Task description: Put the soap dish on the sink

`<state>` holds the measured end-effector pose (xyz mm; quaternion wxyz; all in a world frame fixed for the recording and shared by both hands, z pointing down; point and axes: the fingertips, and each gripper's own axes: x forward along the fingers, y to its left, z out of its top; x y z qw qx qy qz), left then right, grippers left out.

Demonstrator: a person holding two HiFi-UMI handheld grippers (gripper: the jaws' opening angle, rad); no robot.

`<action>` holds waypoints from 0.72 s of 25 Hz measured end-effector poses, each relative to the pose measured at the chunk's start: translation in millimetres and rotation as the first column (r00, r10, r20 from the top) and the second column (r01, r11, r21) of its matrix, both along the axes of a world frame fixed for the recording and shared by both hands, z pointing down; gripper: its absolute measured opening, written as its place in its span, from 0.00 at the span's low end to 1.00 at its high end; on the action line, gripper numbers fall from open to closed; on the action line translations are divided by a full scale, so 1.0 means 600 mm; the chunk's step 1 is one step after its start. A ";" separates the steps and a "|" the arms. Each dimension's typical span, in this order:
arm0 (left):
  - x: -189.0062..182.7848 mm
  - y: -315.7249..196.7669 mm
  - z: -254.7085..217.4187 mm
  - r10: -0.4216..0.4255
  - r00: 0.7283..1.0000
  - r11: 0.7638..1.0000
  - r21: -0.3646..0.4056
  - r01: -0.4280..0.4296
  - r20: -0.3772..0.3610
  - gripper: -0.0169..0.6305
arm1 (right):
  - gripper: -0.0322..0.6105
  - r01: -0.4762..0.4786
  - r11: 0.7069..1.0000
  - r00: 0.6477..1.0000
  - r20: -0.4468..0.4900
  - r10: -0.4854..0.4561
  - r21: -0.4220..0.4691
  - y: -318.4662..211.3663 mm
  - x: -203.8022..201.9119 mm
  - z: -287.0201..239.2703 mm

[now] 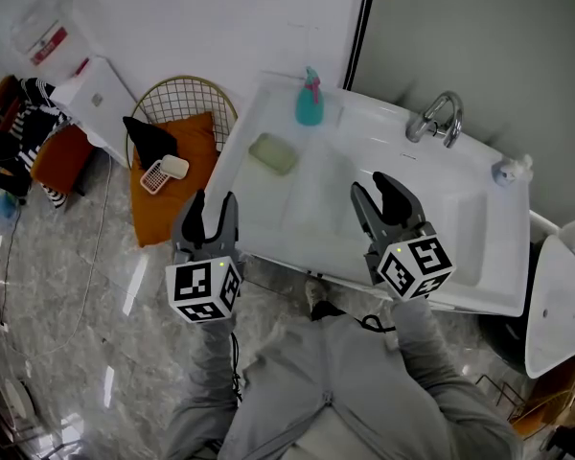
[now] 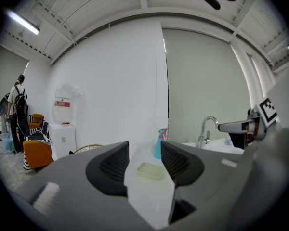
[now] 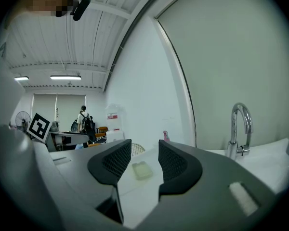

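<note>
A pale green rectangular soap dish (image 1: pixel 273 153) lies flat on the left ledge of the white sink (image 1: pixel 311 220), near a teal bottle (image 1: pixel 310 102). It shows between the jaws in the left gripper view (image 2: pixel 150 170) and in the right gripper view (image 3: pixel 142 170), well ahead of both. My left gripper (image 1: pixel 214 214) hovers at the sink's front left edge, open and empty (image 2: pixel 144 158). Over the basin's front my right gripper (image 1: pixel 383 196) is likewise open with nothing in it (image 3: pixel 139 160).
A chrome faucet (image 1: pixel 439 118) stands at the sink's back. Left of the sink a wire chair (image 1: pixel 187 92) holds an orange cushion (image 1: pixel 177 204) with a black cloth (image 1: pixel 149 140) and a small red-and-white tray (image 1: pixel 163 172). A white fixture (image 1: pixel 556 295) is at the right.
</note>
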<state>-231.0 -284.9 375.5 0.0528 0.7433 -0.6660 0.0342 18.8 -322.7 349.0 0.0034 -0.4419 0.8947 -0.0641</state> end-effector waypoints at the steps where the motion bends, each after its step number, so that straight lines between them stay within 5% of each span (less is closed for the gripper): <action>1: 0.000 0.006 -0.004 -0.001 1.000 1.000 0.006 0.001 -0.001 0.37 | 0.31 0.002 1.000 1.000 -0.001 -0.002 0.000 0.002 -0.002 0.000; 18: -0.014 0.044 -0.014 -0.034 0.999 0.999 0.031 0.034 -0.003 0.37 | 0.31 0.011 1.000 0.999 -0.031 -0.011 0.015 0.019 -0.016 -0.001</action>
